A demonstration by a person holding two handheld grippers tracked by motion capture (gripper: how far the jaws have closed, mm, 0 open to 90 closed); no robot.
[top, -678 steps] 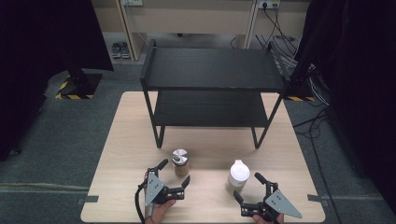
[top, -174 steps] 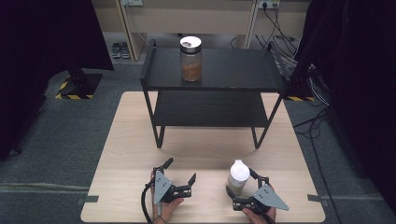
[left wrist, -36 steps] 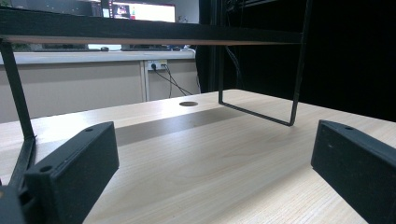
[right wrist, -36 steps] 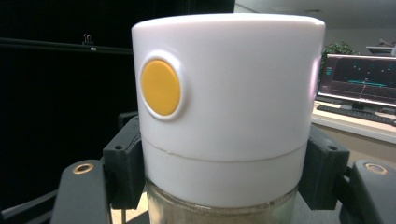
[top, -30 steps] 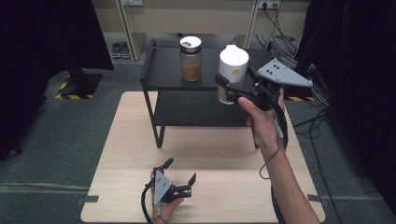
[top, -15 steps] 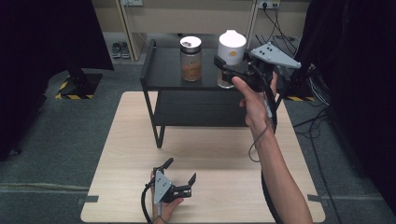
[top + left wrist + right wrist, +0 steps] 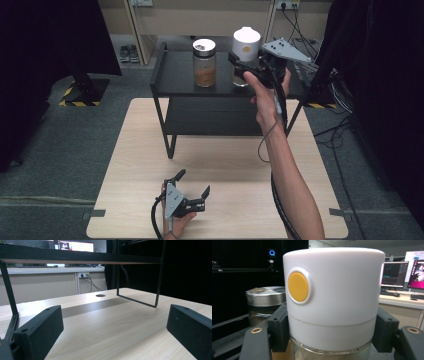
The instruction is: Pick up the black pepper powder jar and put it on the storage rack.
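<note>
Pale wood tabletop [image 7: 130, 165] spreads across the lower half of the high view, and on its far part we see a black two-tier metal rack [image 7: 175, 75] standing at upper centre. From the bottom right of the frame a bare forearm [image 7: 290, 175] stretches up toward the rack's top shelf.

At upper centre right, the right gripper [image 7: 250, 67] holds the white-lidded glass jar [image 7: 246, 45] over the right part of that shelf; we cannot tell whether its base touches the shelf. In the right gripper view the two black jaws clamp both sides of the jar [image 7: 332, 302] just below the lid's seam, and an orange round button faces us at upper left of the lid. Just beside it to the left, on the shelf, stands a steel-capped glass jar [image 7: 204, 62] of brown contents.

At lower centre the left gripper [image 7: 192, 192] rests low over the tabletop in a hand, its jaws spread wide with nothing between them; the left gripper view shows bare wood between the two pads.
</note>
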